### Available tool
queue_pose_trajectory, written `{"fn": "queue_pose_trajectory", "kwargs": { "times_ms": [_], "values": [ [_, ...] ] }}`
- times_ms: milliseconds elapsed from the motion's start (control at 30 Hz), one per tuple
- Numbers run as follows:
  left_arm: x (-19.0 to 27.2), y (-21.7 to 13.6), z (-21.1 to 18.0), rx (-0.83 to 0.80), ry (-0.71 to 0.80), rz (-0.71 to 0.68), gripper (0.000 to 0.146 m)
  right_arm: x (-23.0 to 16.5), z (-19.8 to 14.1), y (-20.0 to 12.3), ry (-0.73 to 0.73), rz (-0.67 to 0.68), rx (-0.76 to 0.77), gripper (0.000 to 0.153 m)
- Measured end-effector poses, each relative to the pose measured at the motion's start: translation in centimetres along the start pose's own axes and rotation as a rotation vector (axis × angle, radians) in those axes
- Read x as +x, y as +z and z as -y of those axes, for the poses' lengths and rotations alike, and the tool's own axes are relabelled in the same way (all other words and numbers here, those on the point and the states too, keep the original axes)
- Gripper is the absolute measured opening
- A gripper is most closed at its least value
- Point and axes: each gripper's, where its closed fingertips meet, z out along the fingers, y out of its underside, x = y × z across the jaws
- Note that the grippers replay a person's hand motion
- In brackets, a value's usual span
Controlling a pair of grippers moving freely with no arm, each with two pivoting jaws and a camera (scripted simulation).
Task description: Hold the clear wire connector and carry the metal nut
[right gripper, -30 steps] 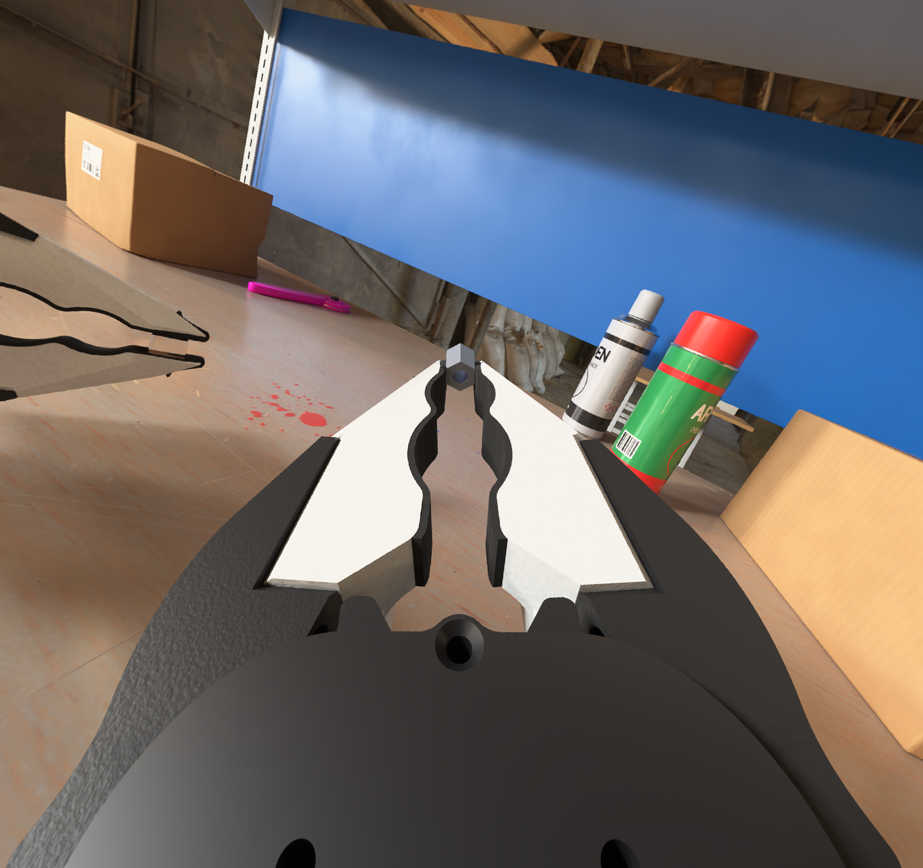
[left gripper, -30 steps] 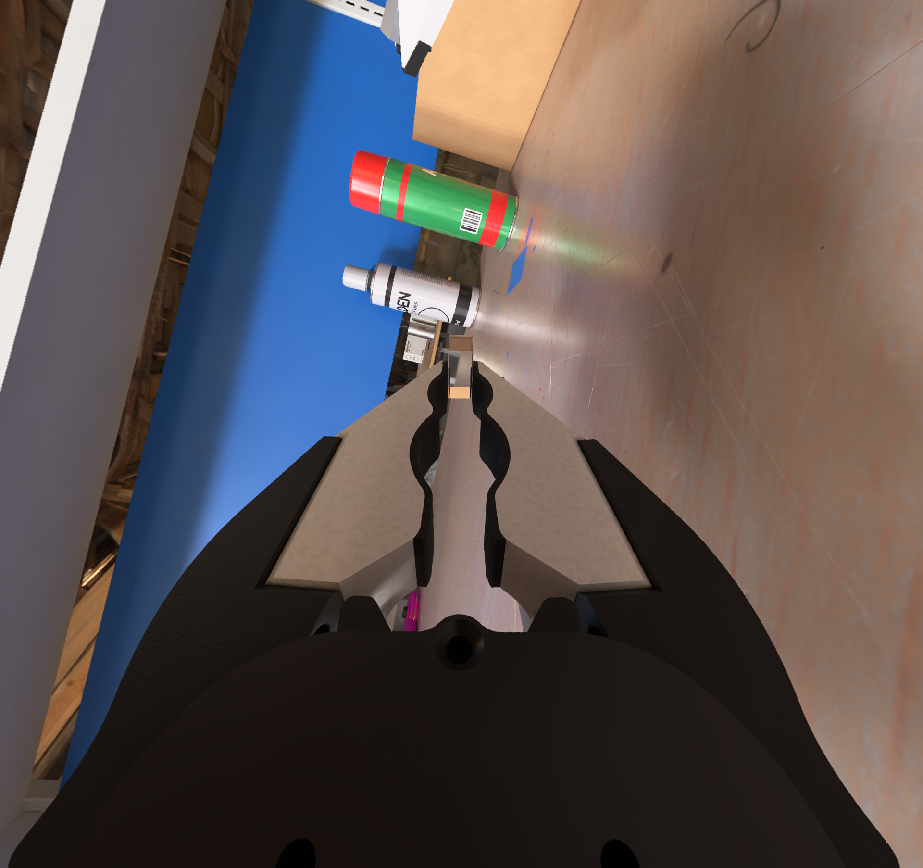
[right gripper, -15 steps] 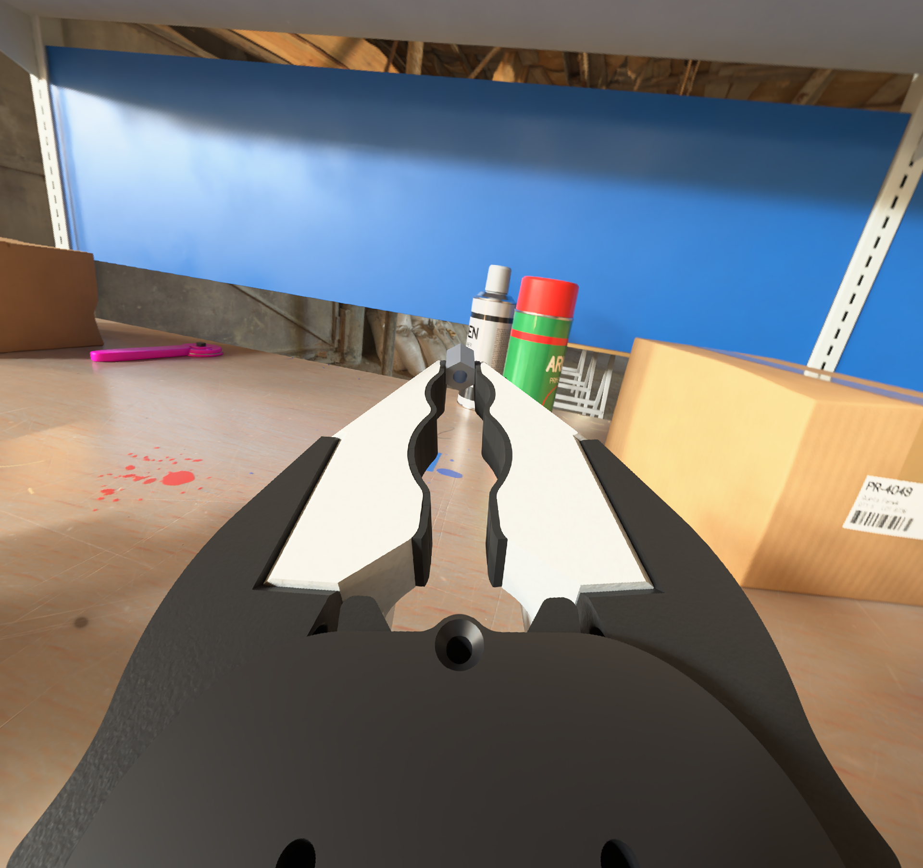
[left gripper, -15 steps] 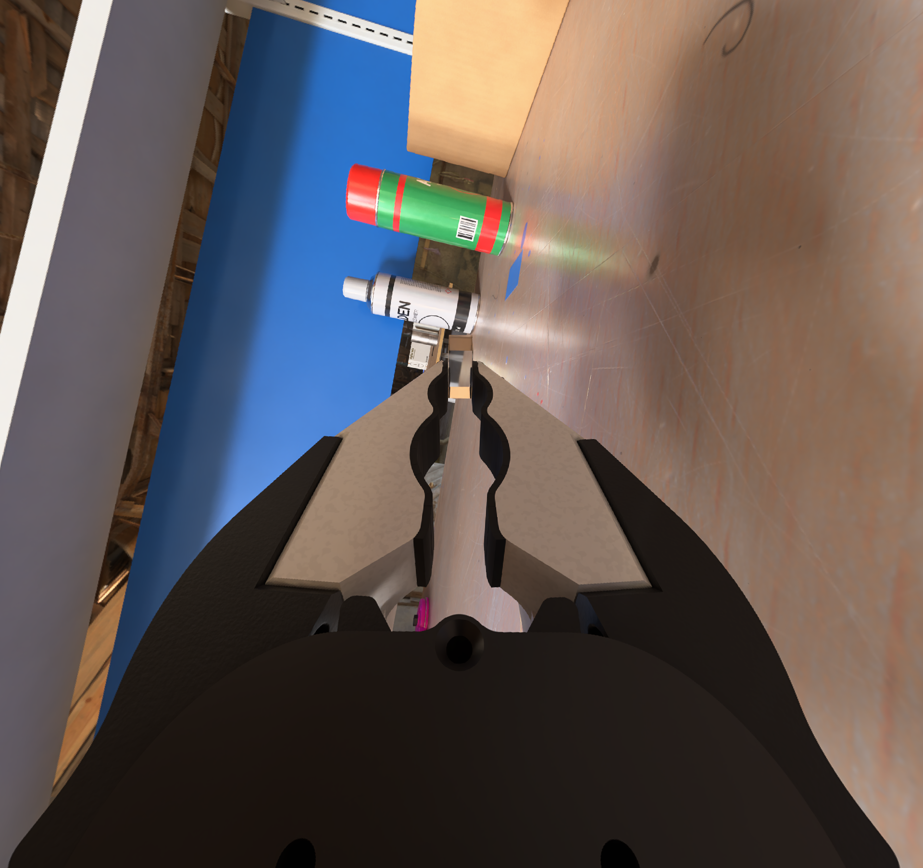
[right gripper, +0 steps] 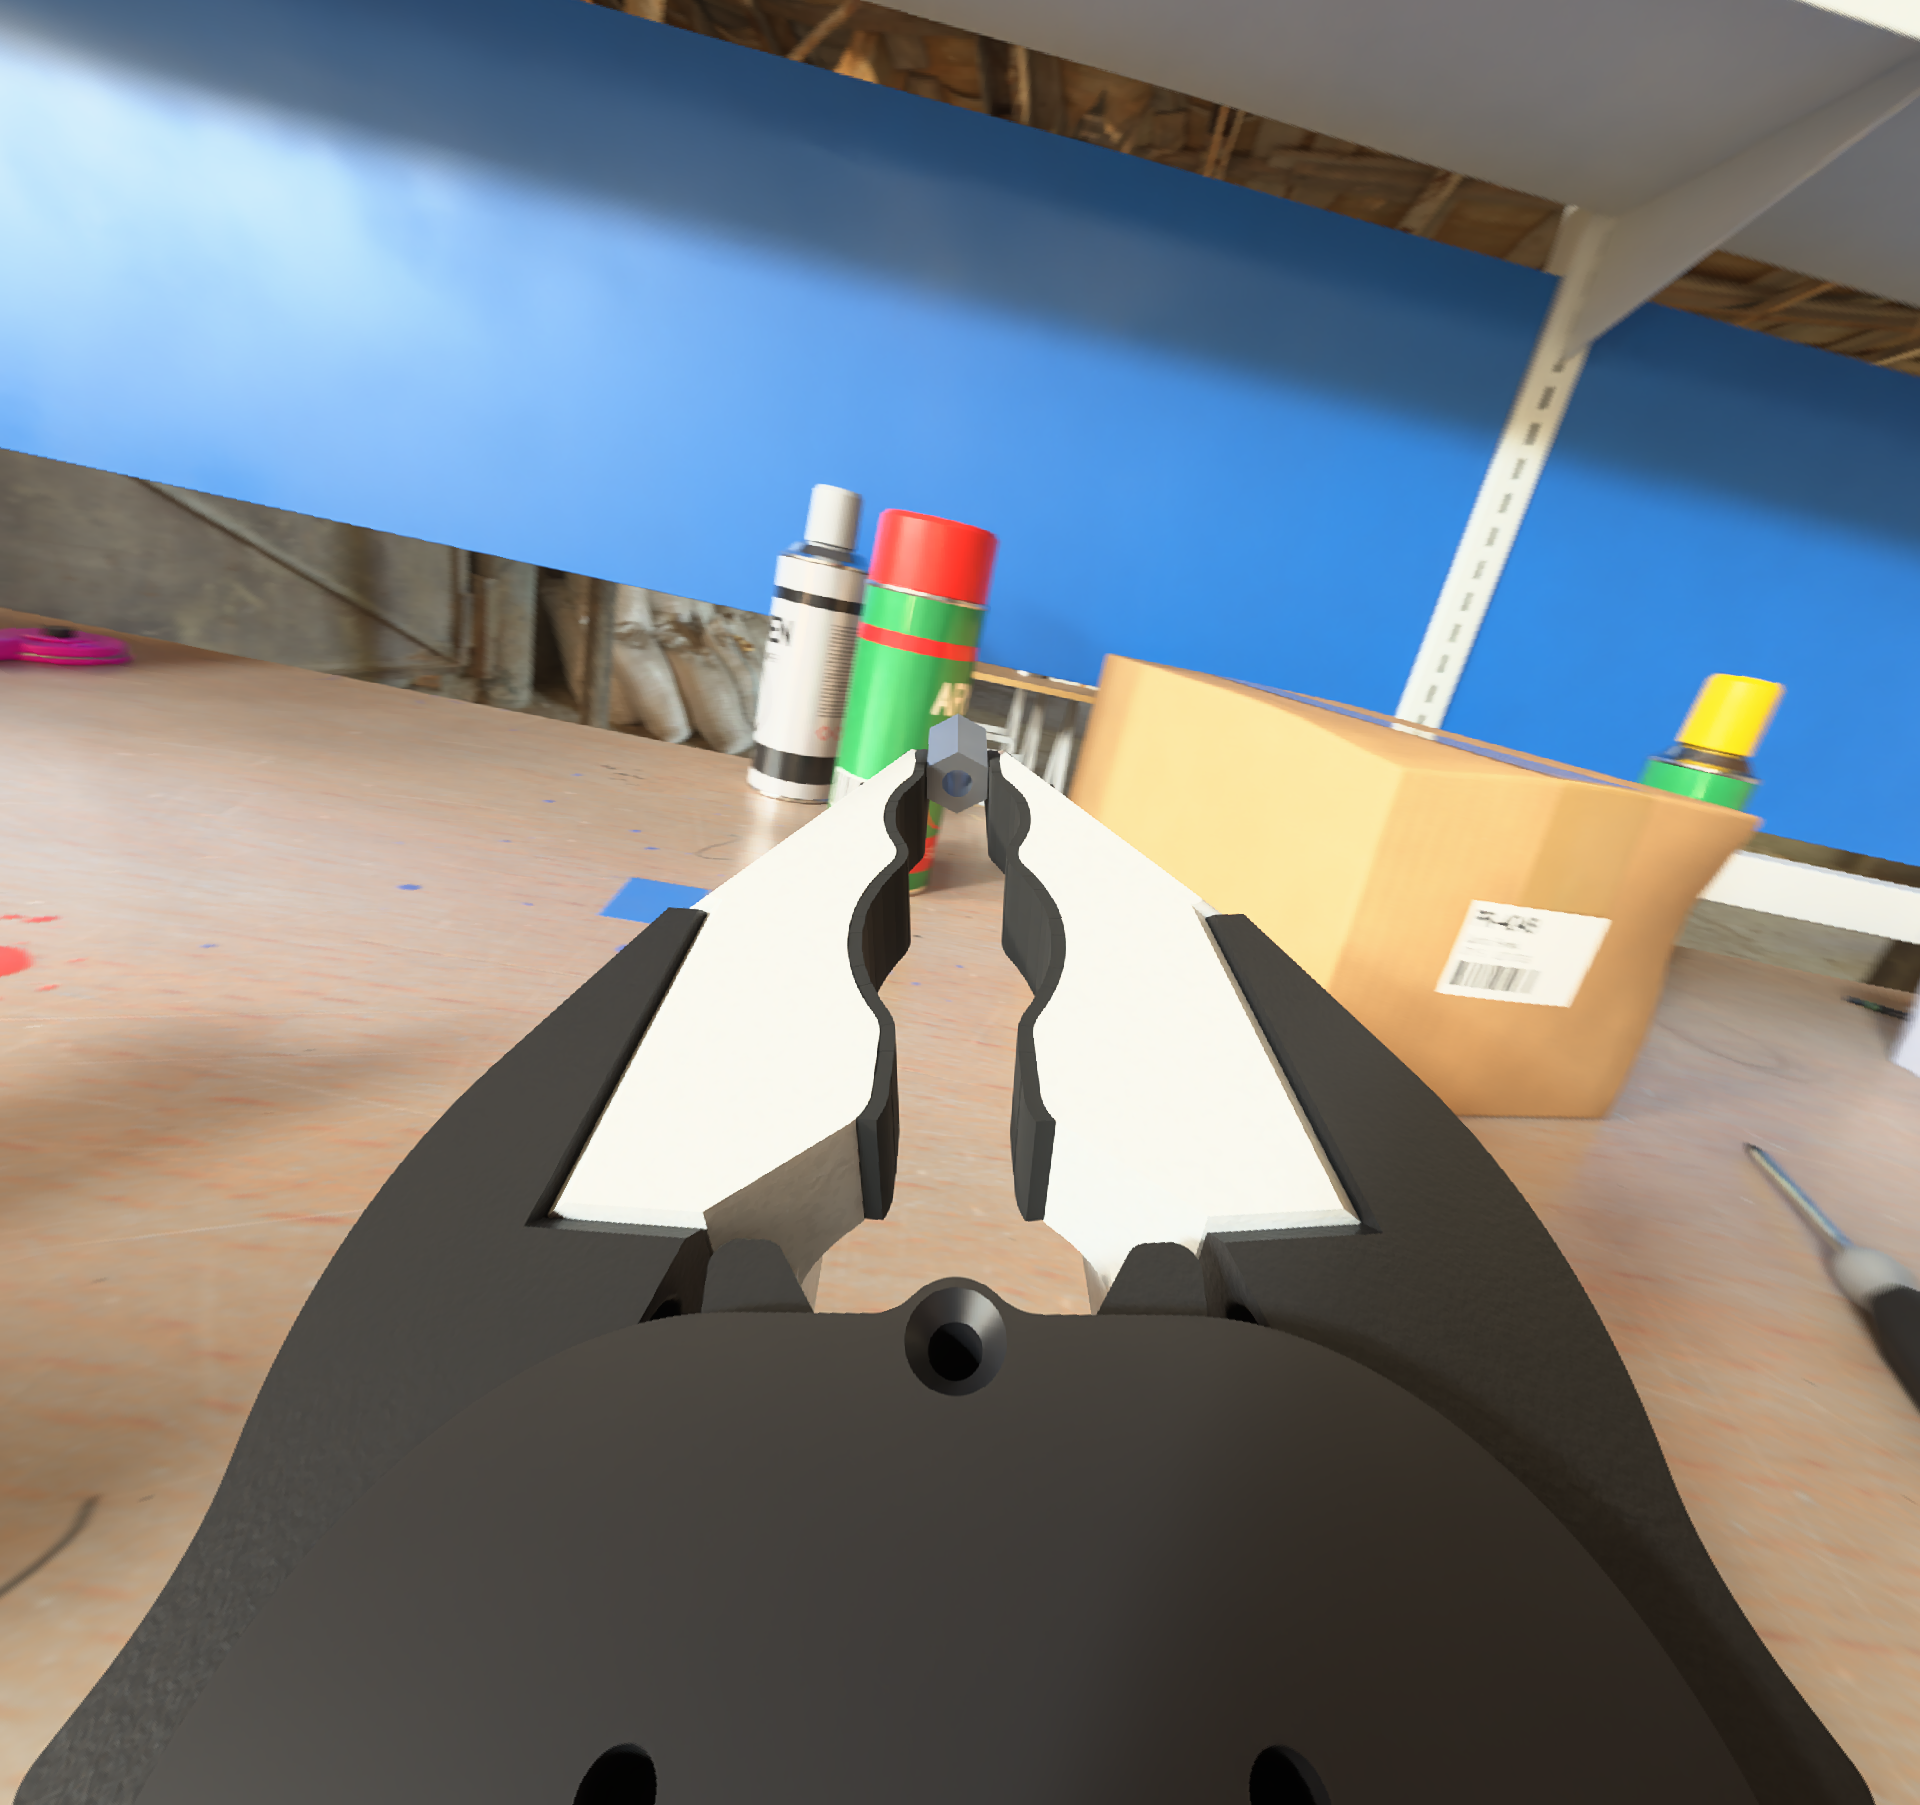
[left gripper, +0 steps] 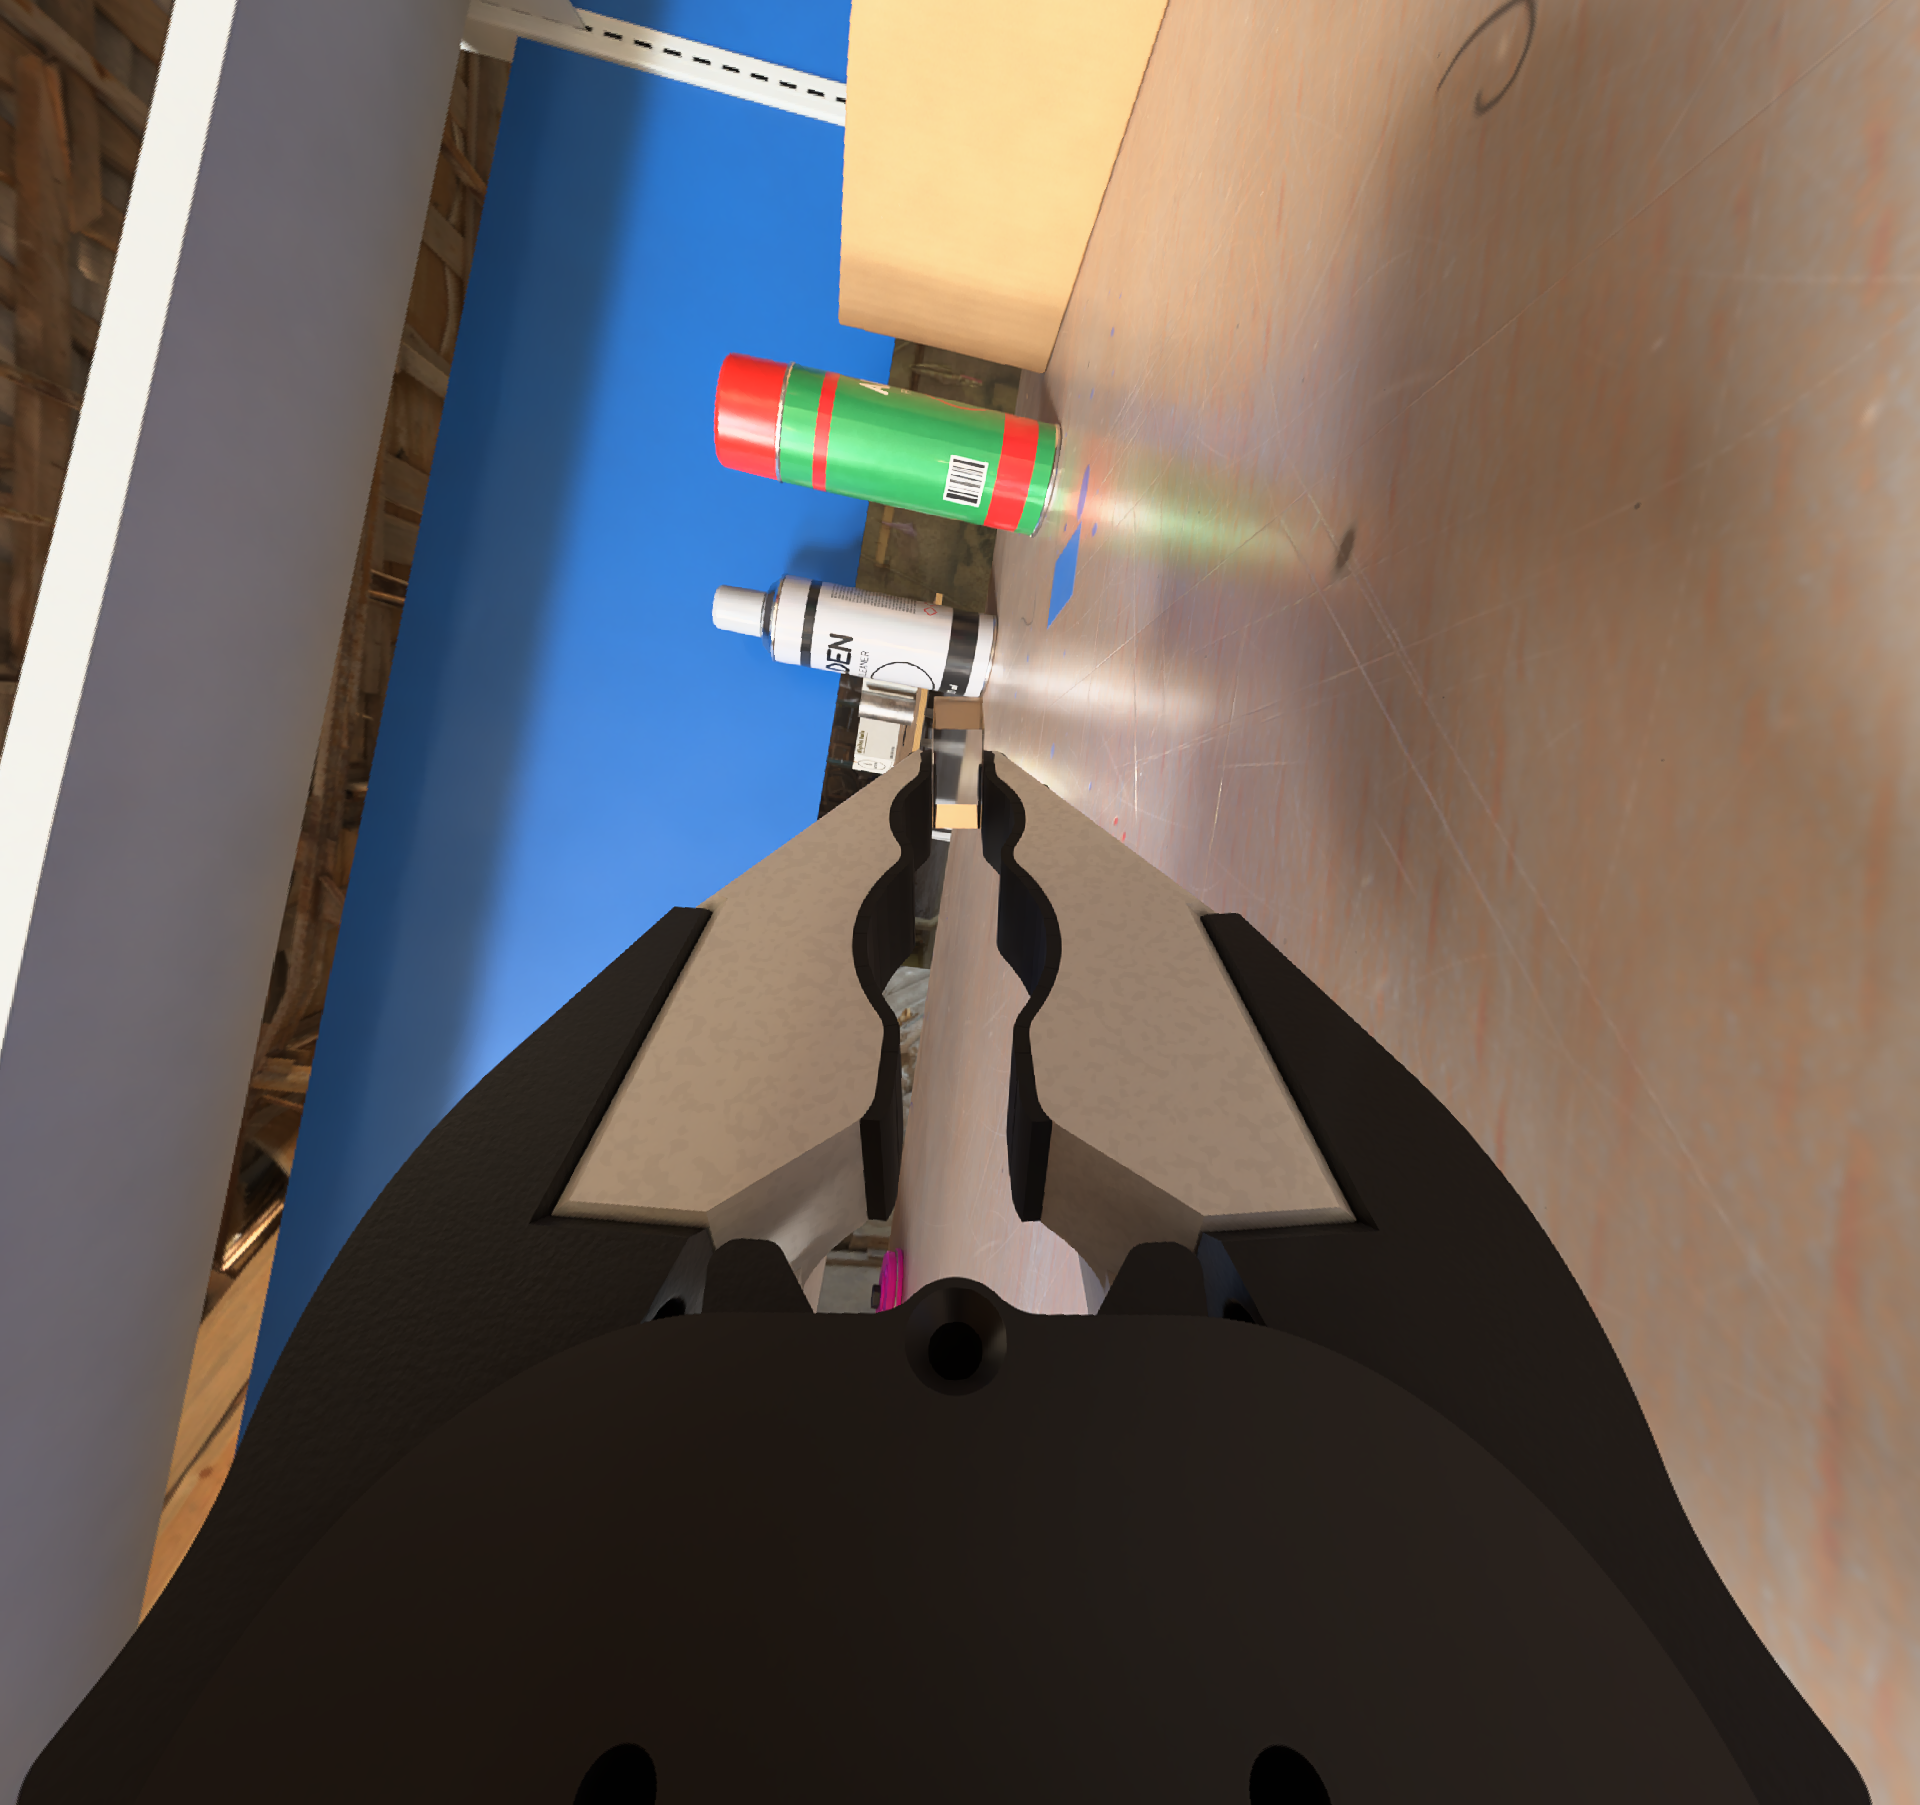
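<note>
My left gripper point(left gripper: 957, 776) is rolled on its side, so the wooden bench runs up the right of its view. It is shut on the clear wire connector point(left gripper: 956, 764), a small see-through block with tan ends pinched at the fingertips above the bench. My right gripper point(right gripper: 957, 779) is shut on the metal nut point(right gripper: 956, 776), a small grey hexagon with a dark hole, held at the fingertips above the bench. Neither gripper shows in the other's view.
A green can with a red cap point(right gripper: 914, 659) point(left gripper: 888, 443) and a white spray bottle point(right gripper: 816, 643) point(left gripper: 862, 635) stand at the back. A cardboard box point(right gripper: 1382, 882) point(left gripper: 987, 124) sits to their right with a yellow-capped can point(right gripper: 1714, 742) behind. A screwdriver point(right gripper: 1844, 1267) lies at right, a pink tool point(right gripper: 62, 649) far left.
The right gripper has swung to the right with the nut: the box came into view, then the yellow-capped can and the screwdriver. The left gripper drifted slightly and still holds the connector.
</note>
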Motion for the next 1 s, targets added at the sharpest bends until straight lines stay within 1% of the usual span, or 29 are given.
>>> {"fn": "queue_pose_trajectory", "kwargs": {
  "times_ms": [100, 200, 300, 433, 1000],
  "values": [
    [0.0, 0.0, 0.0, 0.0, 0.003, -0.001, 0.008, 1.9, -0.3, -0.3, -0.008, -0.07, 0.001, 0.01],
    [0.1, 0.0, 0.0, 0.0, 0.001, -0.003, 0.008, 3.4, -0.8, -0.5, 0.038, -0.114, -0.003, 0.01],
    [0.1, 0.1, -0.1, -0.003, 0.004, -0.007, 0.008, 4.0, -1.7, -0.4, 0.102, -0.118, -0.031, 0.01],
    [0.2, 0.1, -0.1, -0.004, 0.008, -0.006, 0.008, 4.6, -2.0, -0.5, 0.138, -0.132, -0.03, 0.01],
    [0.3, 0.1, -0.1, -0.007, 0.009, -0.013, 0.008, 5.6, -2.0, -0.7, 0.154, -0.152, -0.02, 0.01]
  ]
}}
